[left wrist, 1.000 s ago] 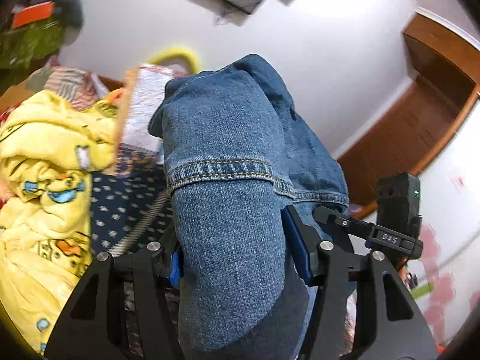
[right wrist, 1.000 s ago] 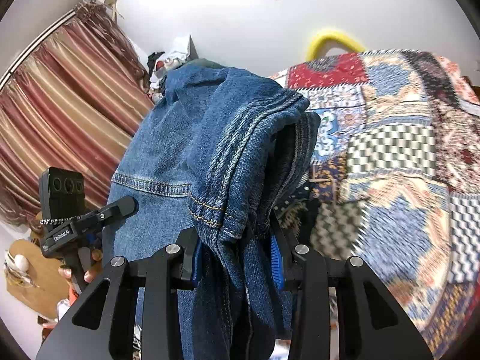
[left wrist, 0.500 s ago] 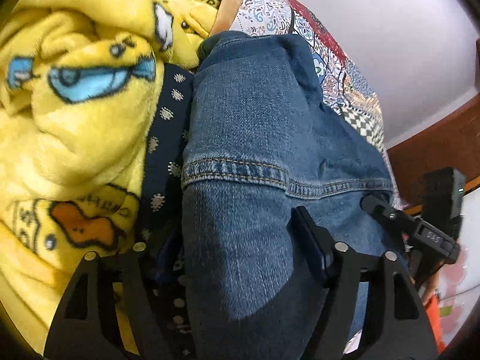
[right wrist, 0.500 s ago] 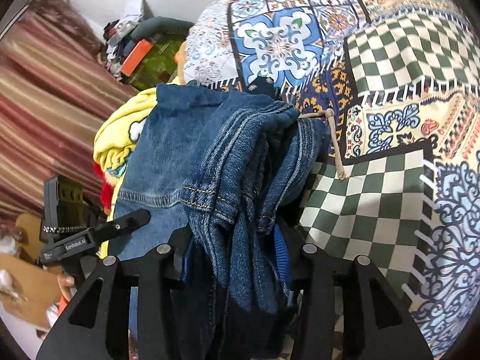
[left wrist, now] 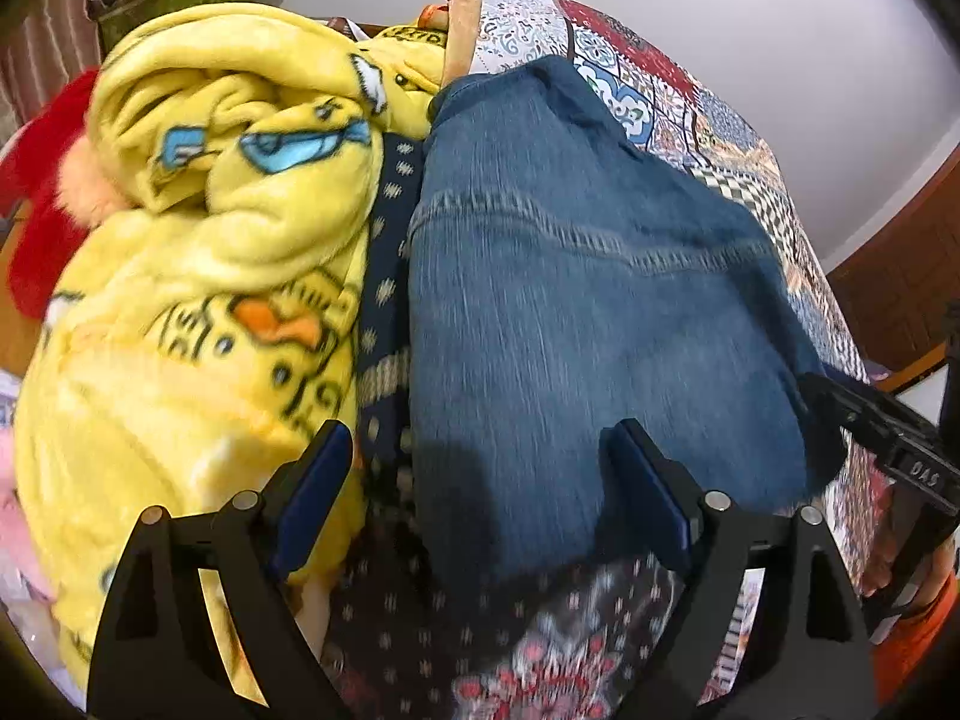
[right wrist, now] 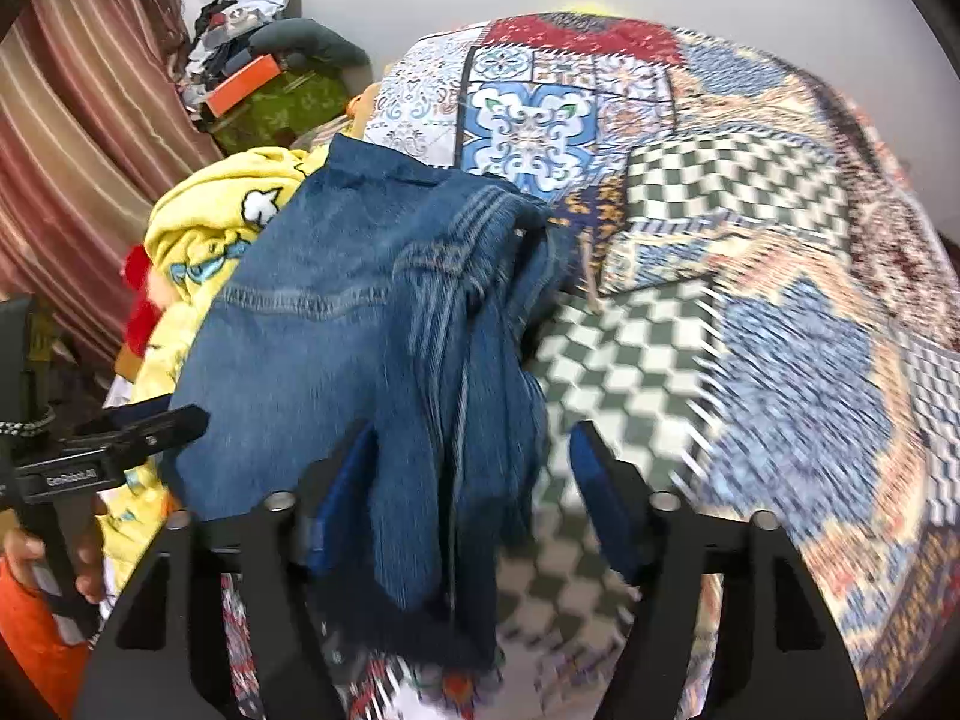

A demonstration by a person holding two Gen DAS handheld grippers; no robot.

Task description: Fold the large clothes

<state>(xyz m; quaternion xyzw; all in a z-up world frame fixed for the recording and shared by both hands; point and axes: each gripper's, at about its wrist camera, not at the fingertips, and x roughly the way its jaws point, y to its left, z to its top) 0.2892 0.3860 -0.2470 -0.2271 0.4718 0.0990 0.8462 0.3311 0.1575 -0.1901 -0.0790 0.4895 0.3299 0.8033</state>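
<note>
Left wrist view: the left gripper (left wrist: 480, 480), clamped on the jeans (left wrist: 576, 312) half a second ago, now stands spread wide with its blue pads clear of the cloth. The jeans lie folded on the bed, over the patchwork quilt (left wrist: 672, 114), with a dotted navy cloth (left wrist: 390, 276) along their left edge and the yellow cartoon blanket (left wrist: 198, 276) heaped further left. The gripper is level and low, pointing along the bed toward the far wall. Right wrist view: the right gripper (right wrist: 474, 492) has likewise released; its jaws are parted, and the bunched right edge of the jeans (right wrist: 336, 348) hangs loosely between them, nearer the left pad. The checkered part of the quilt (right wrist: 630, 360) shows at right. The right gripper points down at the near edge of the bed.
</note>
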